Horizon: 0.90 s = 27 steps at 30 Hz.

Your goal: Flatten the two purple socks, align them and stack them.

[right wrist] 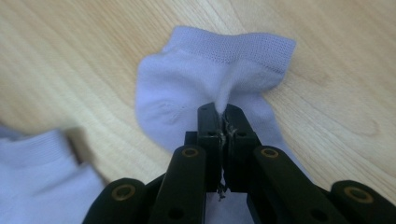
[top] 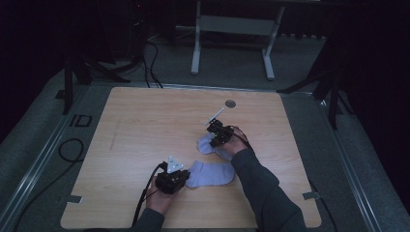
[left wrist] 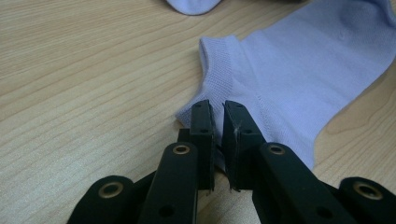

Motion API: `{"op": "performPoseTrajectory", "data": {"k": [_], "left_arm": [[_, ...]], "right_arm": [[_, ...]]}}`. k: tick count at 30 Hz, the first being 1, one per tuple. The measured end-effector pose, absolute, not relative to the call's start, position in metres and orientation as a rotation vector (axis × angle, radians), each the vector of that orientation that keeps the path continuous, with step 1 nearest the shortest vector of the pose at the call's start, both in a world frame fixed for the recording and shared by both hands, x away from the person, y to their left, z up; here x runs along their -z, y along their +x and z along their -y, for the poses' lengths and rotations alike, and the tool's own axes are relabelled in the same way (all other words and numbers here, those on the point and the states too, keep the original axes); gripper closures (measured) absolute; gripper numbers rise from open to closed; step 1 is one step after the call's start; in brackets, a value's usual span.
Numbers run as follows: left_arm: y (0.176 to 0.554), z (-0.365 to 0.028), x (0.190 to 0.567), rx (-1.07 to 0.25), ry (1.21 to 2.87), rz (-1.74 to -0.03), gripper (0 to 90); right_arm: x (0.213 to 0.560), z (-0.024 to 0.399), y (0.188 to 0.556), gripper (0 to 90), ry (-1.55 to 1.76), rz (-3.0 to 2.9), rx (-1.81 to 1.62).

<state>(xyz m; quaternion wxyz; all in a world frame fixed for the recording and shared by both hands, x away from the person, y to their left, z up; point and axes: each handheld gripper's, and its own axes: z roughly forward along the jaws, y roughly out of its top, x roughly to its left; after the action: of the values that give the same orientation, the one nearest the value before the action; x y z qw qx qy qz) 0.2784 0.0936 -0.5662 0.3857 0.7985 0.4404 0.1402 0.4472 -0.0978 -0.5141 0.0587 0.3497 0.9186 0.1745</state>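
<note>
Both grips look made, with the left gripper point(left wrist: 217, 116) pinching the cuff edge of the near sock point(left wrist: 299, 79) and the right gripper point(right wrist: 219, 119) pinching a raised fold of the far sock point(right wrist: 205, 79), yet the 2 socks lie apart on the desk point(top: 145, 125), so pairing them appears left to do.

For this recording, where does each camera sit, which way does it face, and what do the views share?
High view: above the person's side, looking forward and down on the table; both forearms, left hand-held gripper and right hand-held gripper show.
Left gripper view: rides that gripper, looking along its jaws, which pinch the near sock.
Right gripper view: looks along its jaws, shut on the far sock.
Shared: both socks appear in all three views.
</note>
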Motion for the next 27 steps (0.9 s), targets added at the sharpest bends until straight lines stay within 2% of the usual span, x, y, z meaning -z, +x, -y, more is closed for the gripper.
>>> {"op": "performPoseTrajectory", "data": {"k": [18, 27], "left_arm": [[0.278, -0.093, 0.567, -0.361, 2.028, -1.122, 81.8], [0.278, -0.093, 0.567, -0.362, 2.028, -1.121, 81.8]], "right_arm": [[0.447, 0.128, 0.401, 87.0, 0.916, -2.702, -0.800], [0.427, 0.140, 0.374, 86.9, 0.850, -2.663, -0.855]]}}
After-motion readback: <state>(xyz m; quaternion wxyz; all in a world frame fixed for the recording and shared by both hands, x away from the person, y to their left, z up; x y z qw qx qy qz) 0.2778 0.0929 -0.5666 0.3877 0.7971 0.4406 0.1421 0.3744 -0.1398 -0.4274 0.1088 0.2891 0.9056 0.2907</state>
